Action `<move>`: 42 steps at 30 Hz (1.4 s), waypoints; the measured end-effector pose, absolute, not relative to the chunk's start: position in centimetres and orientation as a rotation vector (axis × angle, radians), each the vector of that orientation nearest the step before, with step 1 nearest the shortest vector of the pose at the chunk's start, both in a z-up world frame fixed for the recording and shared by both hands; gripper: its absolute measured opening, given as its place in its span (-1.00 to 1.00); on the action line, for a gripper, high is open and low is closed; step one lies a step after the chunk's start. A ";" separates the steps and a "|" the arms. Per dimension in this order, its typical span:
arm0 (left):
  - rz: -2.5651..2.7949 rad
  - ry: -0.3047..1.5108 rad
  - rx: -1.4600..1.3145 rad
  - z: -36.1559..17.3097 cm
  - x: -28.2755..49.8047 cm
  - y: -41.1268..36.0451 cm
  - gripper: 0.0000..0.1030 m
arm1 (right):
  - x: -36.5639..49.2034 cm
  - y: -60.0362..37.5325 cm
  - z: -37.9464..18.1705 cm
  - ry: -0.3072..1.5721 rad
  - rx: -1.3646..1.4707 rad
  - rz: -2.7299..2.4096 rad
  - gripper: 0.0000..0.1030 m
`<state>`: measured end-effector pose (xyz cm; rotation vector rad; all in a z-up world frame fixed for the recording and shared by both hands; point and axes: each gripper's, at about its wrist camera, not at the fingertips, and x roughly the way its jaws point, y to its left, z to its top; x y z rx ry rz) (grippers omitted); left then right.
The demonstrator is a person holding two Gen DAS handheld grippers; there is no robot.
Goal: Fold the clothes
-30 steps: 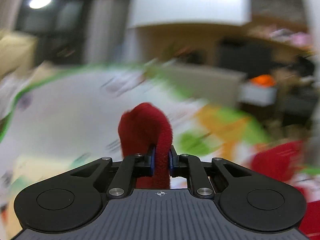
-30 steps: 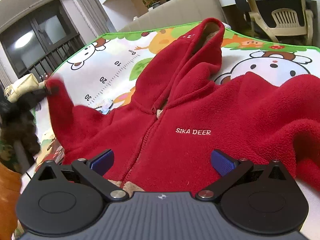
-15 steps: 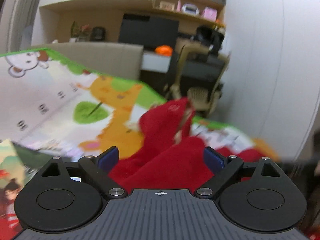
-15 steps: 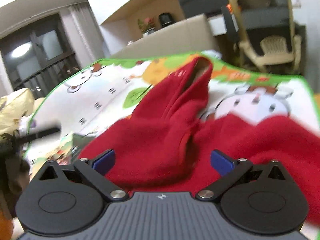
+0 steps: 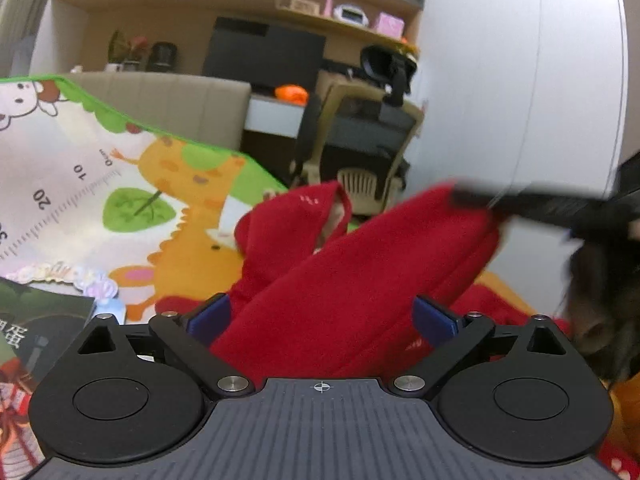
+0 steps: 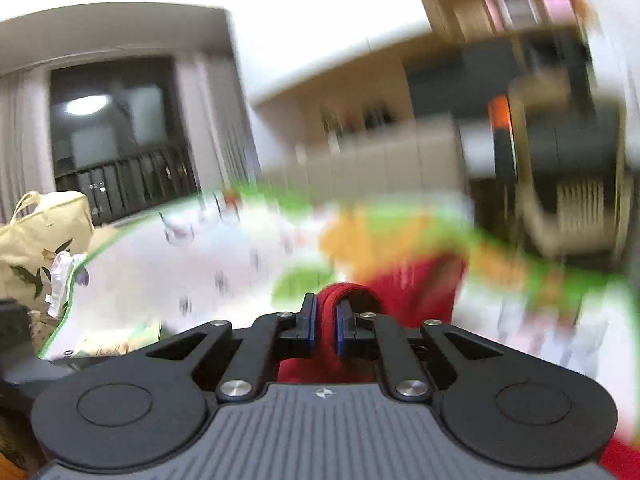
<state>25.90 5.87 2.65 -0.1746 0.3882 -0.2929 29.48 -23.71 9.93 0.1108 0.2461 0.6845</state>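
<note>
A red fleece hoodie (image 5: 352,276) lies on a cartoon play mat (image 5: 80,184). In the left wrist view its hood (image 5: 288,220) stands up behind a sleeve that is lifted across the body. My left gripper (image 5: 322,316) is open, with the red fleece lying between its blue pads (image 5: 434,316). The right gripper (image 5: 552,204) shows there as a dark blur pinching the sleeve's end. In the right wrist view my right gripper (image 6: 325,322) is shut on a fold of the red hoodie (image 6: 344,296); the scene behind is smeared by motion.
A beige chair (image 5: 360,140) and a low grey bench (image 5: 172,108) stand past the mat's far edge, with a white wall (image 5: 520,80) to the right. A dark book cover (image 5: 36,320) lies at the mat's left. A cream bag (image 6: 40,240) sits left of the mat.
My left gripper let go of the red sleeve and now stands open. My right gripper, open before, has shut on the other sleeve and is swinging it across the hoodie.
</note>
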 end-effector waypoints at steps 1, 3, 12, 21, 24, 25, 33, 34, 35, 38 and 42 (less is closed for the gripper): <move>-0.305 0.406 -0.183 2.5 26.2 5.7 0.96 | 29.0 -23.9 10.7 0.226 0.087 0.676 -0.83; -0.344 0.441 -0.182 2.1 26.3 5.3 0.97 | 29.3 -24.0 10.1 0.302 0.045 0.654 -0.82; -0.367 0.574 -0.196 -0.4 27.0 5.3 1.00 | 30.8 -27.9 1.8 0.642 0.143 0.494 -0.19; -0.244 0.529 -0.359 -0.7 30.2 5.4 1.00 | 34.1 -23.6 2.0 0.657 0.078 0.607 -0.51; -0.124 0.446 -0.414 -2.2 29.0 6.0 1.00 | 32.5 -21.4 5.0 0.454 -0.028 0.660 -0.51; -0.112 0.420 -0.429 -2.3 28.5 6.2 1.00 | 32.1 -21.2 5.6 0.408 -0.075 0.641 -0.51; -0.142 0.569 -0.322 -2.8 30.8 4.4 1.00 | 33.9 -24.4 2.9 0.587 -0.127 0.451 -0.20; -0.144 0.569 -0.324 -2.9 30.7 4.5 1.00 | 33.8 -25.4 2.7 0.609 -0.099 0.437 -0.19; -0.147 0.567 -0.335 -2.9 30.6 4.7 1.00 | 33.7 -26.4 2.6 0.630 -0.071 0.422 -0.02; -0.152 0.563 -0.356 -3.2 30.7 5.0 1.00 | 30.1 -32.3 6.0 0.515 0.045 0.329 0.40; -0.159 0.554 -0.376 -3.2 30.6 5.4 1.00 | 26.2 -39.9 7.0 0.492 0.146 0.125 0.61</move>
